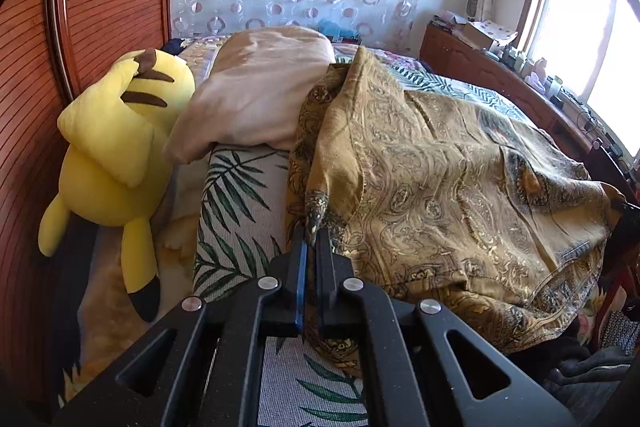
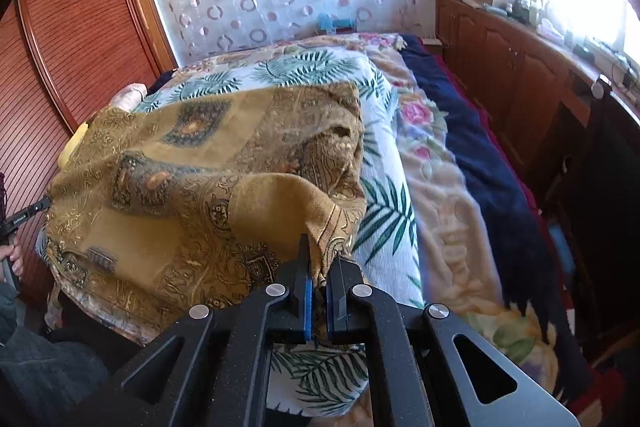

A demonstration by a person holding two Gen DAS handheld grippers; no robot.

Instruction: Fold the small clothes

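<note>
Judging from how the cloth lies, the folding is at an early stage: the mustard-gold paisley-printed garment of thin woven fabric is spread loosely over the white bedcover printed with green palm leaves, rumpled and with no clean crease or squared edge anywhere. One far portion is already turned up and bunched into a ridge, but no finished fold shows; laying the held edge over, flattening it and making further folds all look left to do.

The left gripper has its jaws closed on a narrow twisted corner of the garment, and the right gripper is likewise clamped on a pinched corner at the opposite near edge, so the cloth hangs stretched between the two.

The fabric looks light and limp, with darker blue-grey medallions and border bands on the gold ground, and it sags in soft wrinkles. Beside it lie a pale pink folded blanket and a yellow plush toy with brown stripes, both apart from the work.
</note>
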